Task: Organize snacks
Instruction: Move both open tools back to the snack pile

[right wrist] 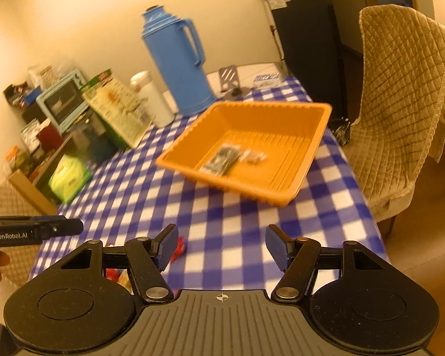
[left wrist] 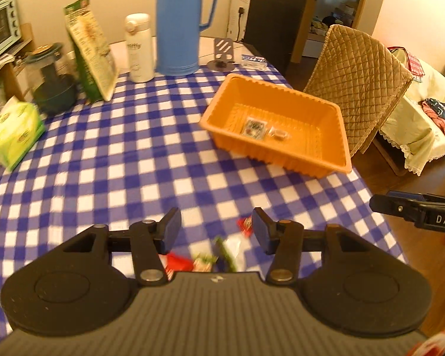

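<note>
An orange plastic tray (left wrist: 326,160) (right wrist: 308,166) sits on the blue checked tablecloth (left wrist: 118,160) (right wrist: 222,216). Two small snack packets (left wrist: 253,128) (right wrist: 222,158) lie inside it. My left gripper (left wrist: 216,231) is open and empty, hovering over loose snack packets (left wrist: 222,252) near the table's front edge: red ones (left wrist: 178,262), a green one and a clear one. My right gripper (right wrist: 221,247) is open and empty above the cloth; a red packet (right wrist: 179,247) lies by its left finger. Each gripper's side shows in the other's view.
A blue thermos jug (left wrist: 179,23) (right wrist: 178,59), a white bottle (left wrist: 139,50), a green box (left wrist: 90,50) and a green tissue pack (left wrist: 13,130) stand along the far and left sides. A quilted chair (left wrist: 359,86) (right wrist: 406,112) stands at the right edge.
</note>
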The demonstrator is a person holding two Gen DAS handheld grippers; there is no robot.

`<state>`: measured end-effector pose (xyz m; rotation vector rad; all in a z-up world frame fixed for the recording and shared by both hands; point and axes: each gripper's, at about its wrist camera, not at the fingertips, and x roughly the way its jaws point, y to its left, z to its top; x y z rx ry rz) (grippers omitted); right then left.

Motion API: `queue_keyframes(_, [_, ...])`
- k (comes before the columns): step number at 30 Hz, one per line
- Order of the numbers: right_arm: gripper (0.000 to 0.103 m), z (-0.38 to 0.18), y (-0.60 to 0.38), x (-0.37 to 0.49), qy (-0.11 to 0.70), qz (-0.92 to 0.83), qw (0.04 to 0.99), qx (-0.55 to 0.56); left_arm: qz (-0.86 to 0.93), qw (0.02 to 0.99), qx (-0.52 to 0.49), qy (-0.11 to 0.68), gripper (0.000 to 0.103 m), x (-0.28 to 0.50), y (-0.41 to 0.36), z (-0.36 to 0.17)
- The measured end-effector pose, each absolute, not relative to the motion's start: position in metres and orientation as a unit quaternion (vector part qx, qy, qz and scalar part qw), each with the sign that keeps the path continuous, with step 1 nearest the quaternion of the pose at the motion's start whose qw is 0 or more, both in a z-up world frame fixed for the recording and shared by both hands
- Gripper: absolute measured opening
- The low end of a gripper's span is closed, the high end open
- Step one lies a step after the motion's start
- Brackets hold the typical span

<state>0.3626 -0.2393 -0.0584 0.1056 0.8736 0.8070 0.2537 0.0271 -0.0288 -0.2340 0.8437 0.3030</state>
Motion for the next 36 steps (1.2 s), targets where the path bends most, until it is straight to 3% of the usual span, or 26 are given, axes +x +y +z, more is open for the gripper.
queue_keyframes(17, [0.065,-0.080,-0.232,0.278,0.460,0.359,0.812,0.029,0.165,0.884,-0.134,0.417,0.054,0.154,0.038,-0.043])
queue_keyframes(36, [0.065,-0.119,-0.210,0.249,0.491,0.359,0.794,-0.005,0.194,0.868,-0.141,0.434,0.054,0.109,0.038,-0.073])
